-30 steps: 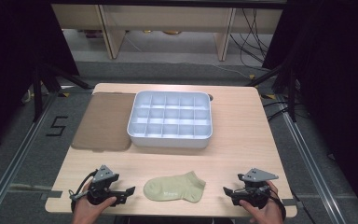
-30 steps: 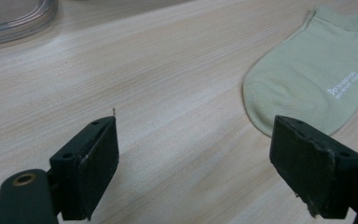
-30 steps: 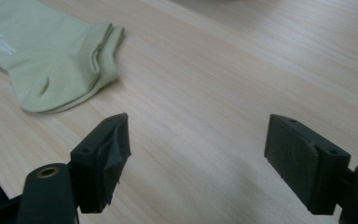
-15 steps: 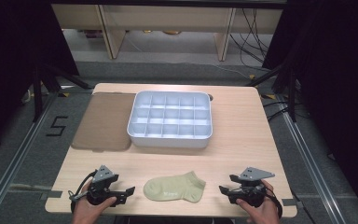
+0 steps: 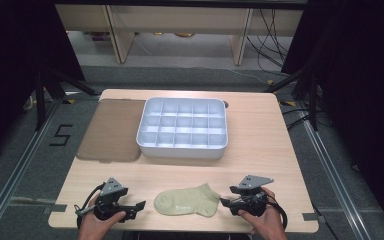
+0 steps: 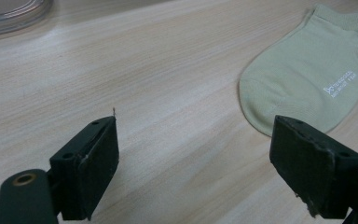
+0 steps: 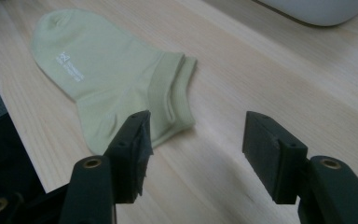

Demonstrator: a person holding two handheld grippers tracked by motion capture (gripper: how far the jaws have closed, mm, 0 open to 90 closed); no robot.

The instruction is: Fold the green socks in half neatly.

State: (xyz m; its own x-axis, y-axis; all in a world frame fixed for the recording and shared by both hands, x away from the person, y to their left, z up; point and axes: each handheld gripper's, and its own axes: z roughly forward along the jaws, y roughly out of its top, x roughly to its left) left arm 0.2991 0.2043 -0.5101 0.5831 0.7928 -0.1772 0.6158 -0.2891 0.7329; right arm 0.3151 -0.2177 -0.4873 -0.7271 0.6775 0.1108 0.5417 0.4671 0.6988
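Note:
A pale green ankle sock (image 5: 187,201) lies flat near the table's front edge, toe to the left and cuff to the right. My left gripper (image 5: 139,206) rests on the table left of the toe, jaws wide open and pointing at it. In the left gripper view the sock (image 6: 307,79) lies ahead and to the right of the left gripper (image 6: 193,144). My right gripper (image 5: 226,201) sits just right of the cuff. Its jaws have just been closing but are still apart, with bare wood between them. In the right gripper view the sock's (image 7: 107,70) cuff lies beside the left jaw of the right gripper (image 7: 196,135).
A white tray (image 5: 182,147) divided into several compartments stands mid-table behind the sock. A flat brown mat (image 5: 112,130) lies to its left. A person's hands hold both grippers at the front edge (image 5: 180,230) of the table.
The right gripper has slid left toward the sock's cuff, its jaws narrower than before. The left gripper and the sock have stayed put.

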